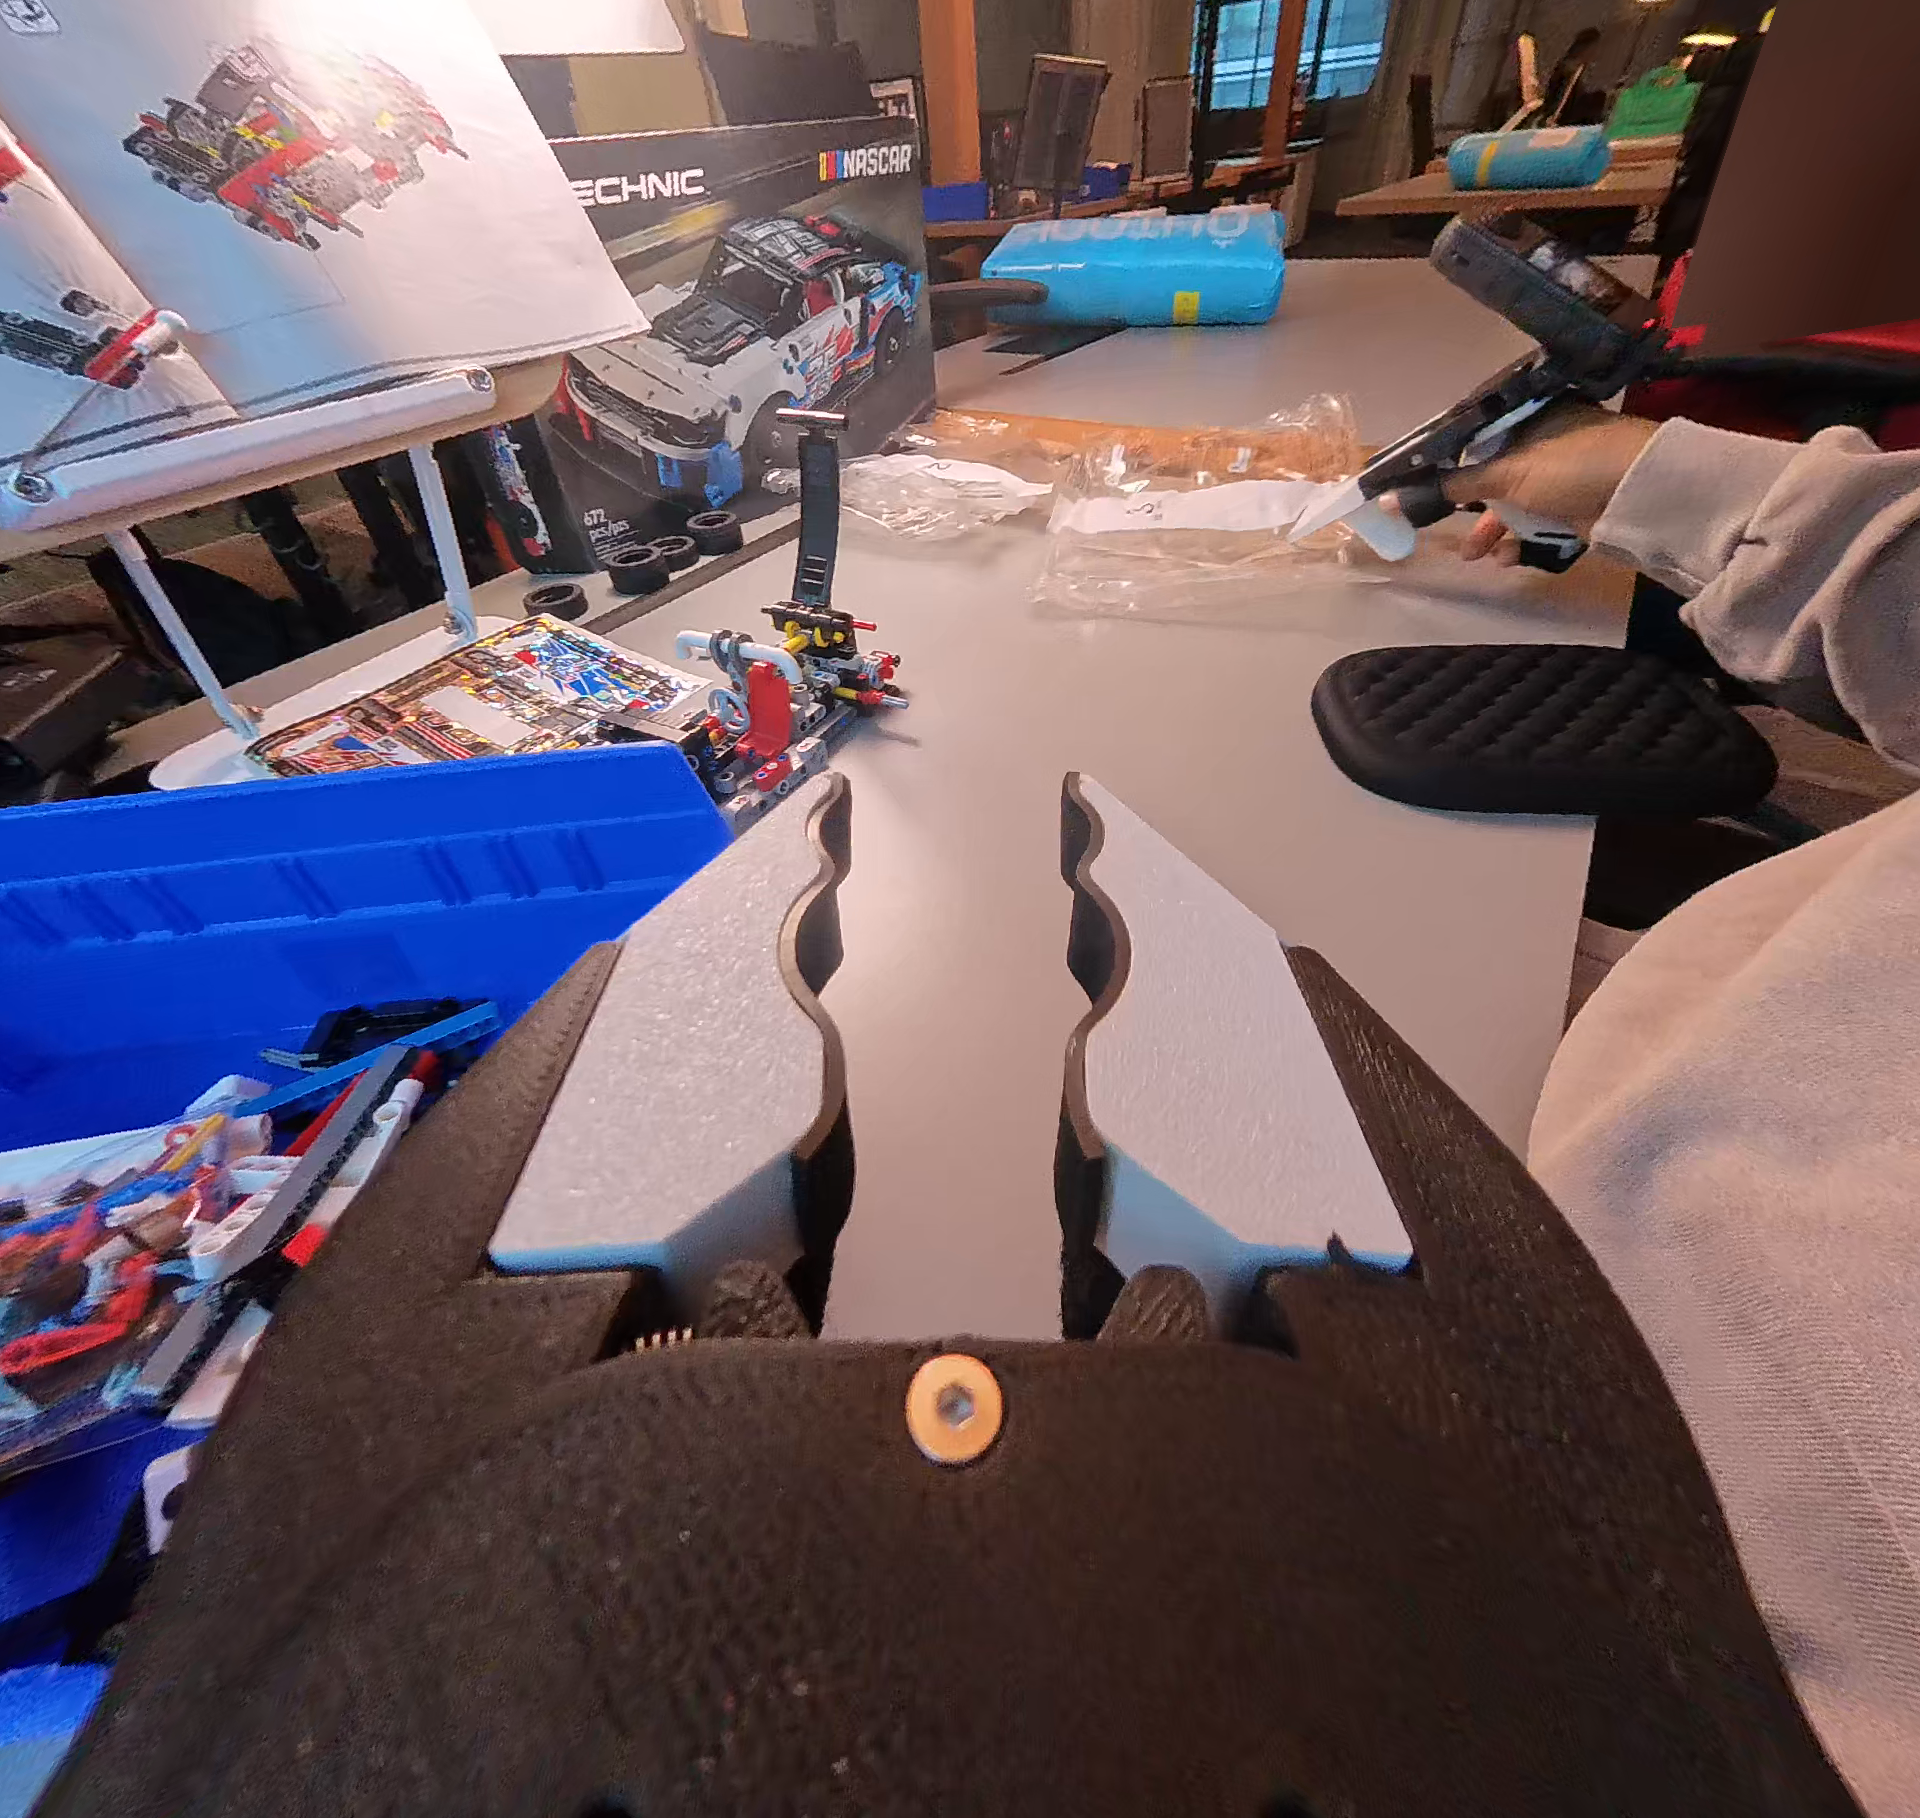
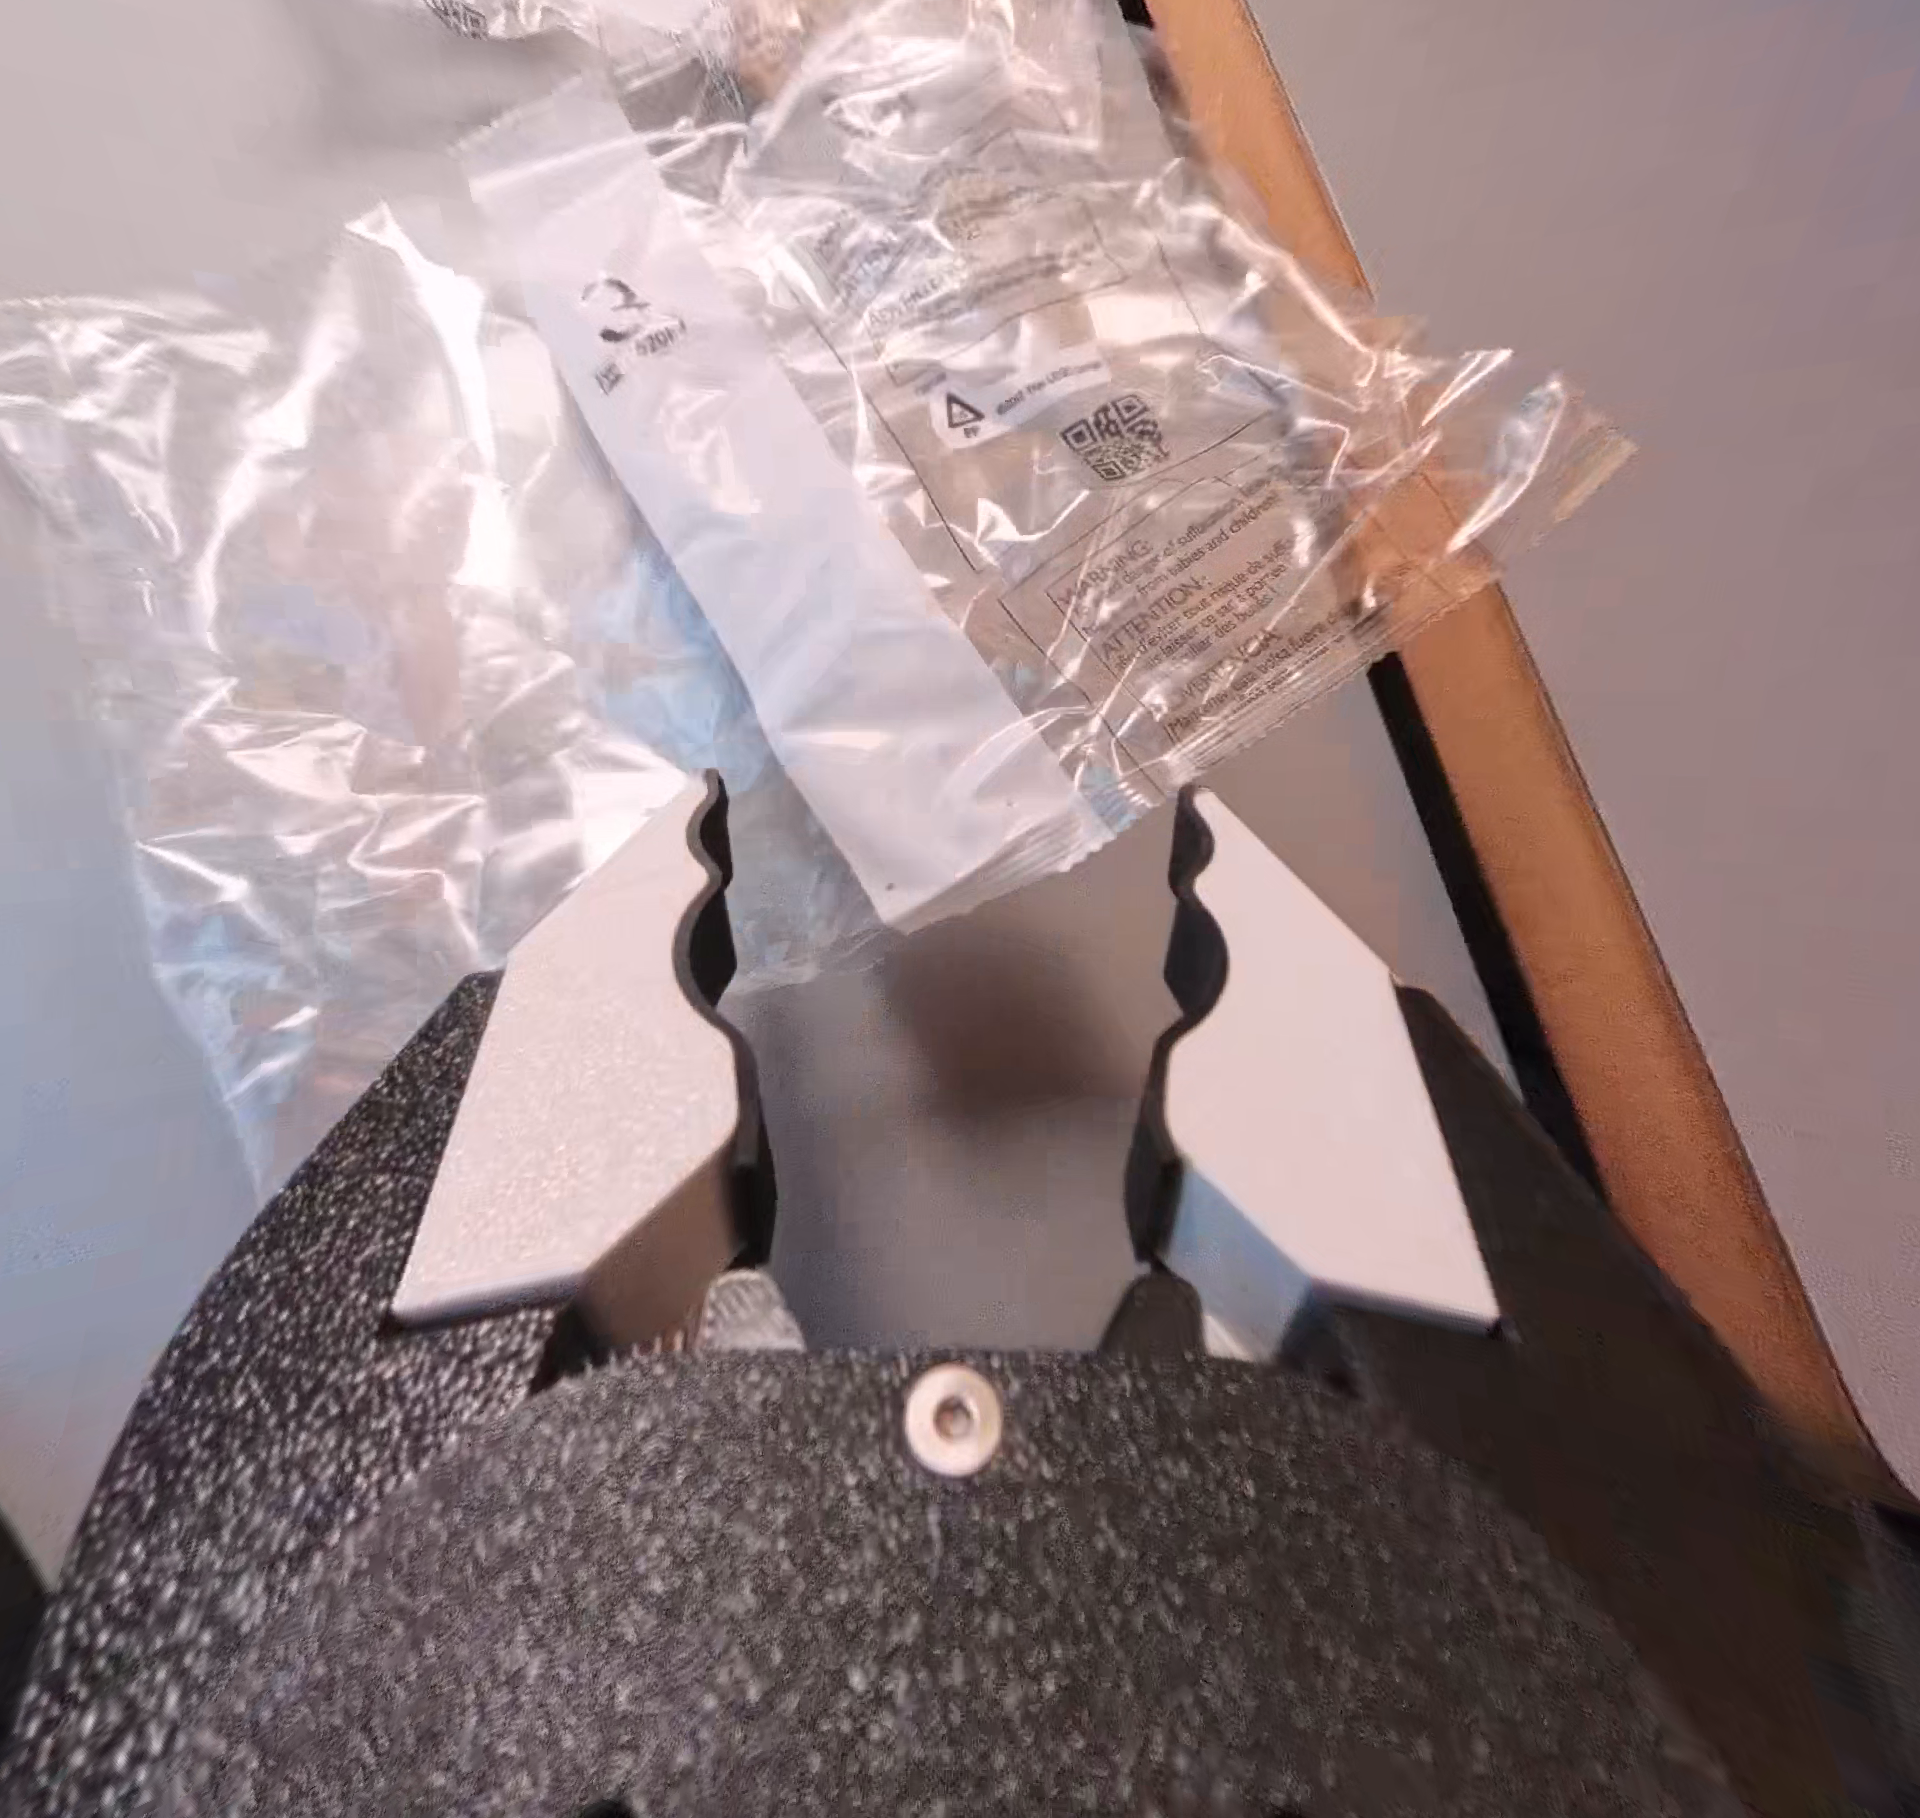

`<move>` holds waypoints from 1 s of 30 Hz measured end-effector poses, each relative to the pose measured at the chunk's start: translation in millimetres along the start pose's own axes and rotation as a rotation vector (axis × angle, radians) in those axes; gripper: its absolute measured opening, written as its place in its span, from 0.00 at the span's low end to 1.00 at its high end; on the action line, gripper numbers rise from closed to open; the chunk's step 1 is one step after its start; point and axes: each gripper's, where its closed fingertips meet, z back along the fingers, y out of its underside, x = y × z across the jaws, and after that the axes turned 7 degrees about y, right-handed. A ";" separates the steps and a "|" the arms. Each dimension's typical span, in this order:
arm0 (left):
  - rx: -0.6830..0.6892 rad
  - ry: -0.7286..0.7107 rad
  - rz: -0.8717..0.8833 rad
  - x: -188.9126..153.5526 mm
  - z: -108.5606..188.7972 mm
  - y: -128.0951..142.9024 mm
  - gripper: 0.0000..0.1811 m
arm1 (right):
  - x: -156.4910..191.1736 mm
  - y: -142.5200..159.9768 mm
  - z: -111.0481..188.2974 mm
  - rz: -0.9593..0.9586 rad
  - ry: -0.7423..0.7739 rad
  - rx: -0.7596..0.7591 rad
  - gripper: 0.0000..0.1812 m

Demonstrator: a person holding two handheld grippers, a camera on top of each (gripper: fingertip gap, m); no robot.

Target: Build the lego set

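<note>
A partly built Lego chassis (image 1: pixel 795 693) with a tall black upright stands on the grey table (image 1: pixel 1039 646). My left gripper (image 1: pixel 956 797) is open and empty, low over the table, near the chassis. A blue bin (image 1: pixel 312 885) at my left holds several loose Lego parts (image 1: pixel 208 1207). My right gripper (image 2: pixel 951 812) is open and empty, its tips at the edge of empty clear plastic bags (image 2: pixel 810 480). It also shows in the left wrist view (image 1: pixel 1351 511), held by a hand at the bags (image 1: pixel 1174 521).
An instruction booklet (image 1: pixel 270 168) rests on a white stand. The Lego box (image 1: pixel 748 314), several black tyres (image 1: pixel 665 553) and a sticker sheet (image 1: pixel 488 688) lie behind the bin. A black chair armrest (image 1: pixel 1538 729) is at the right. A brown cardboard strip (image 2: pixel 1403 542) lies beside the bags. Spacing between my two grippers at the tips: around 55 cm.
</note>
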 end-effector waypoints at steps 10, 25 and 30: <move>0.028 -0.186 0.015 54.9 40.5 -12.4 0.21 | -4.5 -45.0 53.7 -0.015 -0.073 -0.261 0.48; 0.986 -0.125 0.171 252.2 69.6 100.3 0.29 | 280.6 -101.2 155.4 0.462 -0.857 -0.730 0.07; 1.268 0.003 0.417 261.6 80.5 150.4 0.39 | 301.7 -81.2 146.5 0.453 -0.898 -0.754 0.03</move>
